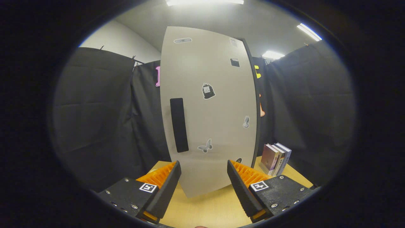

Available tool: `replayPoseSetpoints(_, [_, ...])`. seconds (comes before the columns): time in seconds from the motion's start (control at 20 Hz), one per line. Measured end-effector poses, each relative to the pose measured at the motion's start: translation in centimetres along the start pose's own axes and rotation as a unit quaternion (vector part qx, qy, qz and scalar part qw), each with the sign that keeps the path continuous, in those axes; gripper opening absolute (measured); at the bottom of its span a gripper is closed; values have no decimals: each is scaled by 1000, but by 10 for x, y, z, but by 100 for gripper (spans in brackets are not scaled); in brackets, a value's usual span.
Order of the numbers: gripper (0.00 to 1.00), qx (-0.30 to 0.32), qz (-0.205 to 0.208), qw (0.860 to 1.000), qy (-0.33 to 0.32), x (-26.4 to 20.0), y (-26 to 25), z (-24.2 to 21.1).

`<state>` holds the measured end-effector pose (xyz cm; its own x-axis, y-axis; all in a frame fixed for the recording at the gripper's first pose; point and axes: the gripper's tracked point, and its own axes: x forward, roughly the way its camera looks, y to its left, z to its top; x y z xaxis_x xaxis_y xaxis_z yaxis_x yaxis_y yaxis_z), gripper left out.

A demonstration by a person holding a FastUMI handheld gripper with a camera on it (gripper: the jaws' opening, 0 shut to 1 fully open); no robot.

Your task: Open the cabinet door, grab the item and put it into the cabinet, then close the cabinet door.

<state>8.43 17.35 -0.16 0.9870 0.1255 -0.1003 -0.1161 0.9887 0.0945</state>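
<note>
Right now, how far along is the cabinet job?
Nothing looks done yet, or the job is at its very end; this moment alone can't settle which. The cabinet door is shut, its dark handle untouched. The gripper is open with nothing between its fingers, facing the door. The books stand on the table beside the cabinet. Likely left: open, load, close.

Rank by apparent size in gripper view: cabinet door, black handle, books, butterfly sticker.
1. cabinet door
2. black handle and books: look similar, not ranked
3. butterfly sticker

Gripper open, holding nothing.

Black cloth walls [104, 114], ceiling lights [308, 31], wood table [208, 209]
</note>
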Motion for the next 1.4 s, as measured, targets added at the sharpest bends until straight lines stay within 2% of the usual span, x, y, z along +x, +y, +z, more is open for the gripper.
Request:
replayPoseSetpoints(0.35, [91, -20, -5, 1000, -1, 2, 10, 1])
replayPoseSetpoints(1.4, [91, -24, -8, 1000, -13, 11, 9, 12])
